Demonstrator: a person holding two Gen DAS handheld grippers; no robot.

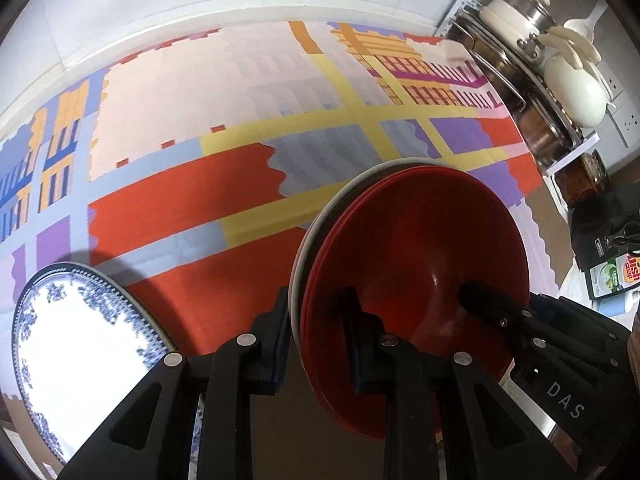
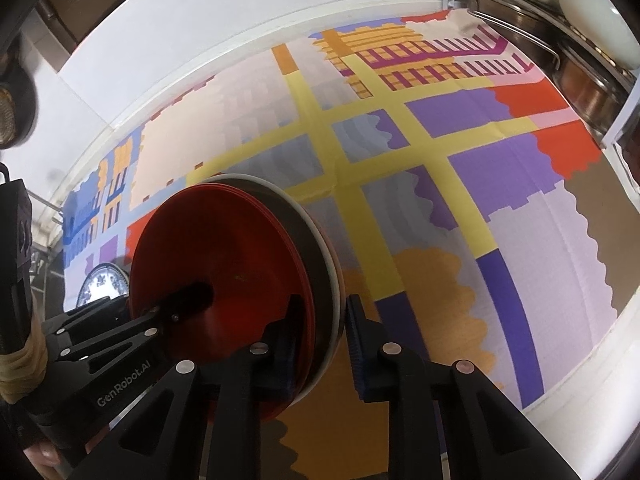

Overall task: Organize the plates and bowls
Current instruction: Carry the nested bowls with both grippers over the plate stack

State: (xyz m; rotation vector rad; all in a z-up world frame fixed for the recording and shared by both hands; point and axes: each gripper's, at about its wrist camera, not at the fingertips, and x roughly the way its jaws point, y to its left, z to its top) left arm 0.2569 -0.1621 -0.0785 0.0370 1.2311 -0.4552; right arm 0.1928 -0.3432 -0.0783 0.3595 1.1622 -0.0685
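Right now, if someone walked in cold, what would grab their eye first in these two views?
The stack of red dishes with a white dish at the bottom, held on edge mid-frame, gripped at opposite rims by the left claw and the right claw. Beneath it lies the loud multicoloured patchwork tablecloth. A blue-and-white plate lies at lower left in the left view.

1. Home kitchen.
2. Steel pots [image 1: 516, 80] and white ladles [image 1: 576, 44] on rack at table's [image 1: 240, 100] far right corner.
3. Dish soap pack [image 1: 616, 280] just below rack.
4. Wall socket [image 1: 624, 120] right of rack.
5. Patterned tablecloth [image 1: 180, 200].
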